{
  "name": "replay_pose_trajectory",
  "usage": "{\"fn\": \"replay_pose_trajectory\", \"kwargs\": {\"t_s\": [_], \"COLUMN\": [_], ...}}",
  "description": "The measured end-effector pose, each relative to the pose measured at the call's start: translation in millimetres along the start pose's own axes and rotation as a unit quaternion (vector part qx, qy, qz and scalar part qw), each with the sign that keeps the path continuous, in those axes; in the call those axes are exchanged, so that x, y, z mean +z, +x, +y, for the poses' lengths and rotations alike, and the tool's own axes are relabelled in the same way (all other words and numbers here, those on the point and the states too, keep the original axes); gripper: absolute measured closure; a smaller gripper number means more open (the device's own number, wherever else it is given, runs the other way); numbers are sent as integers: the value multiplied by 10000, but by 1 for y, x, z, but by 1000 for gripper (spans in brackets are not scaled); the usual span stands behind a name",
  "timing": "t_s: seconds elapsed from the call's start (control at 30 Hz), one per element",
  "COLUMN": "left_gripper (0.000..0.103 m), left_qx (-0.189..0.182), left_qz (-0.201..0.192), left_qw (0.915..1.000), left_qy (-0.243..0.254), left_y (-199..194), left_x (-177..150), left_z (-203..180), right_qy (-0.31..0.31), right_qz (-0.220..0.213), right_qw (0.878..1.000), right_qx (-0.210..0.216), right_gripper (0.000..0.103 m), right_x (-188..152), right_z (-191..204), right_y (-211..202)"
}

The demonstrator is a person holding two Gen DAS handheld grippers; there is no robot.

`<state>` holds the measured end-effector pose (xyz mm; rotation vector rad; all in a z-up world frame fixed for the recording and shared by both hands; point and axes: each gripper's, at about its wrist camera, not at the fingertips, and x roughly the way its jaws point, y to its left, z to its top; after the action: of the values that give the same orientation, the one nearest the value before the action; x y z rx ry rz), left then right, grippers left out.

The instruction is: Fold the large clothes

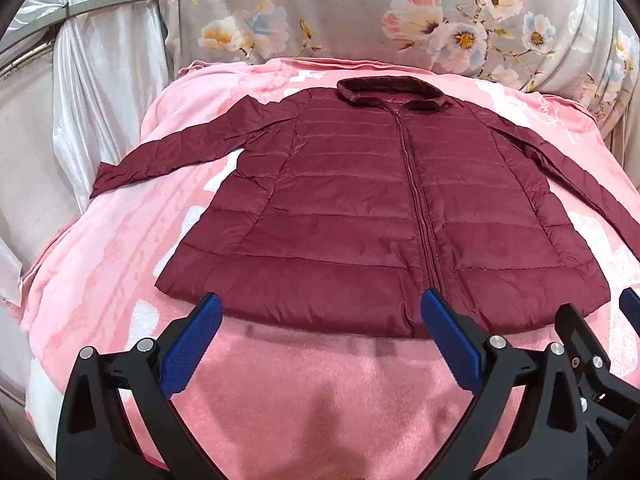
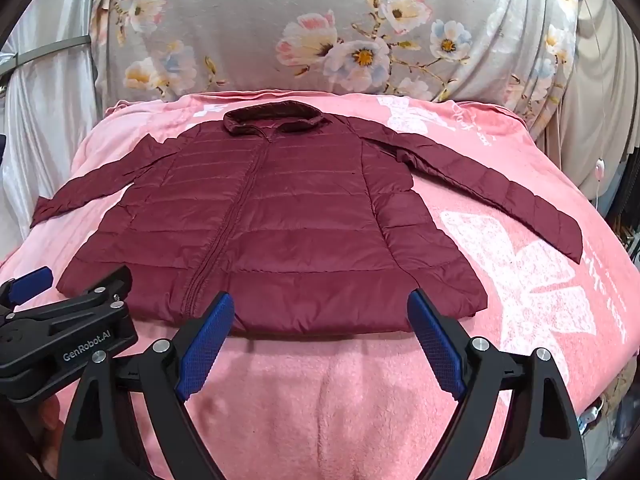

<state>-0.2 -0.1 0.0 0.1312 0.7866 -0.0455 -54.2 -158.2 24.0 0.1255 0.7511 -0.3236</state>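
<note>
A maroon quilted jacket lies flat and zipped on a pink blanket, collar at the far end, both sleeves spread out to the sides. It also shows in the right wrist view. My left gripper is open and empty, its blue fingertips just above the jacket's near hem. My right gripper is open and empty, likewise at the near hem, a little to the right of the zip. The left gripper's body shows at the left of the right wrist view.
The pink blanket with white prints covers the whole work surface. A grey floral sheet hangs behind it. Shiny white drapes hang at the left. Cables and clutter sit at the far right edge.
</note>
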Motion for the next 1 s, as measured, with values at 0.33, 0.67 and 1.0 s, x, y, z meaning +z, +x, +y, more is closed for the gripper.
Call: {"fn": "replay_pose_trajectory", "kwargs": {"t_s": [0.33,0.67,1.0], "left_gripper": [6,6,6], "left_qx": [-33,56,67], "left_qz": [-1,-10,-17], "left_qw": [10000,10000,10000], "left_qy": [-21,25,38], "left_y": [3,2,0], "left_x": [-4,-4,-4], "left_z": [6,6,6], "right_qy": [1,12,15], "right_qz": [-49,-69,-69], "right_qw": [10000,10000,10000], "right_qx": [20,34,36], "right_gripper": [17,17,17], "right_x": [-2,-3,-3], "right_z": [1,2,2], "right_y": [0,-1,-2]}}
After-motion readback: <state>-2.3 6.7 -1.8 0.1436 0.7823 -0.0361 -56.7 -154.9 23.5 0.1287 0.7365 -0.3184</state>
